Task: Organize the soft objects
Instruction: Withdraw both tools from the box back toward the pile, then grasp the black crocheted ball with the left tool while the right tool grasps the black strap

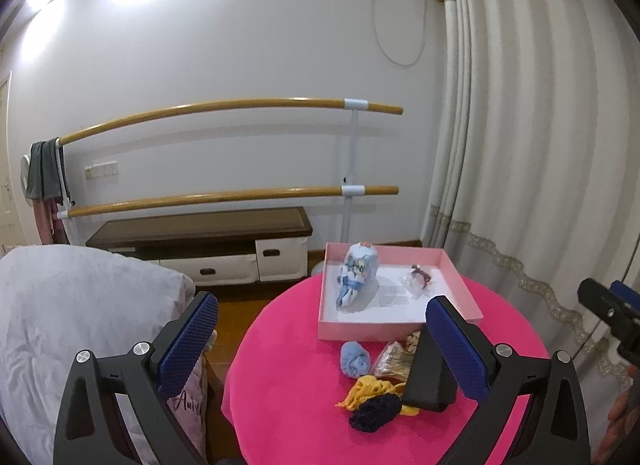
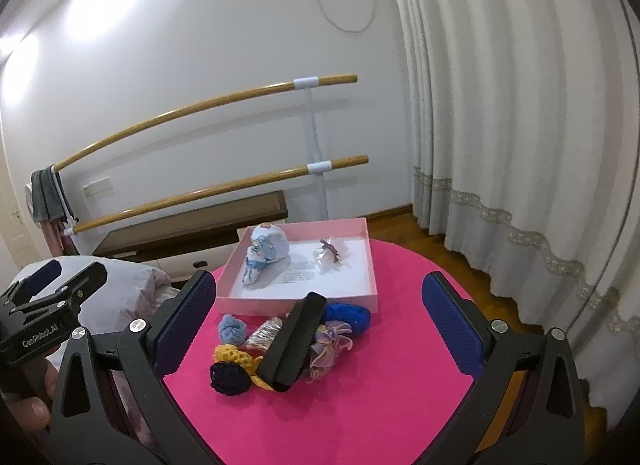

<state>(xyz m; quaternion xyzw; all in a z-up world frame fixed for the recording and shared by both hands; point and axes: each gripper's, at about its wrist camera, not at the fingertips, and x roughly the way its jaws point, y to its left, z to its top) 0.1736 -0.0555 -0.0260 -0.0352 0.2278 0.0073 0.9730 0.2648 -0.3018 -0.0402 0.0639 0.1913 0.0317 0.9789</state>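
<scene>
A shallow pink box point(image 1: 460, 277) point(image 2: 372, 265) sits at the far side of a round pink table point(image 1: 288, 377) point(image 2: 360, 405). Inside lie a rolled light-blue printed cloth point(image 1: 356, 273) point(image 2: 266, 255) and a small clear packet with a brown piece point(image 1: 418, 279) point(image 2: 330, 253). In front of the box lie a light-blue scrunchie point(image 1: 354, 359) point(image 2: 232, 329), a yellow net piece point(image 1: 370, 387) point(image 2: 234, 357), a dark navy net piece point(image 1: 374, 413) point(image 2: 230, 379), a clear packet point(image 1: 392, 359) point(image 2: 264, 333), a royal-blue bundle point(image 2: 348, 315) and a pale frilly scrunchie point(image 2: 330, 349). A black stand point(image 1: 430, 377) point(image 2: 294, 341) rises among them. My left gripper point(image 1: 320, 349) and right gripper point(image 2: 316, 325) are open, empty, above the table's near side.
A bed with a grey quilt point(image 1: 80, 305) point(image 2: 120, 285) lies left of the table. A low dark-topped cabinet point(image 1: 208, 241) and a two-rail ballet barre point(image 1: 224, 113) point(image 2: 200, 113) stand at the wall. Curtains point(image 1: 540, 145) point(image 2: 520, 125) hang on the right.
</scene>
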